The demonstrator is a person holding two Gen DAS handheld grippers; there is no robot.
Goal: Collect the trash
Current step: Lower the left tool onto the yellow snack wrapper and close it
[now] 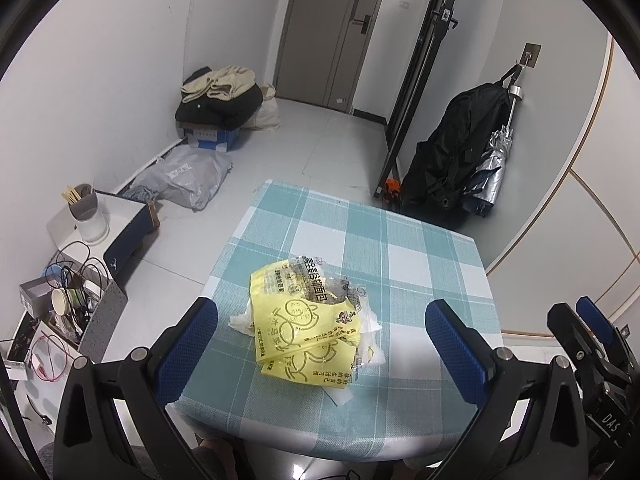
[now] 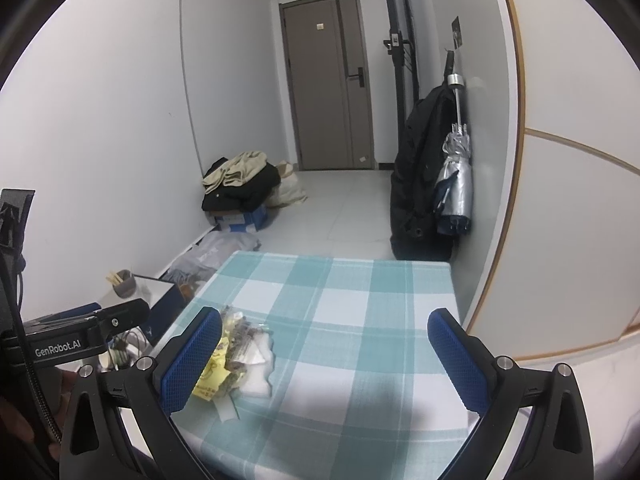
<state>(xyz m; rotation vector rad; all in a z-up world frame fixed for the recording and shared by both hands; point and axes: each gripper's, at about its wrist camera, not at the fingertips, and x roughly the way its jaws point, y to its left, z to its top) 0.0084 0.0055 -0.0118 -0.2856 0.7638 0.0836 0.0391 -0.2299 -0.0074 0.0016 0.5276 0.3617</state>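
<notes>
The left gripper (image 1: 320, 344) stood wide open over the yellow printed wrapper (image 1: 304, 320) — crumpled with white tissue, apparently — near the front left of the checked tablecloth (image 1: 420, 256). The right gripper (image 2: 324, 356) was likewise wide open, empty, with the wrapper beside its left finger.

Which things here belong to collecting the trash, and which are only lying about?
For the job: yellow wrapper, white tissue, left gripper, right gripper.

Lying about: pile of clothes, umbrella, grey bag, paper cup.
</notes>
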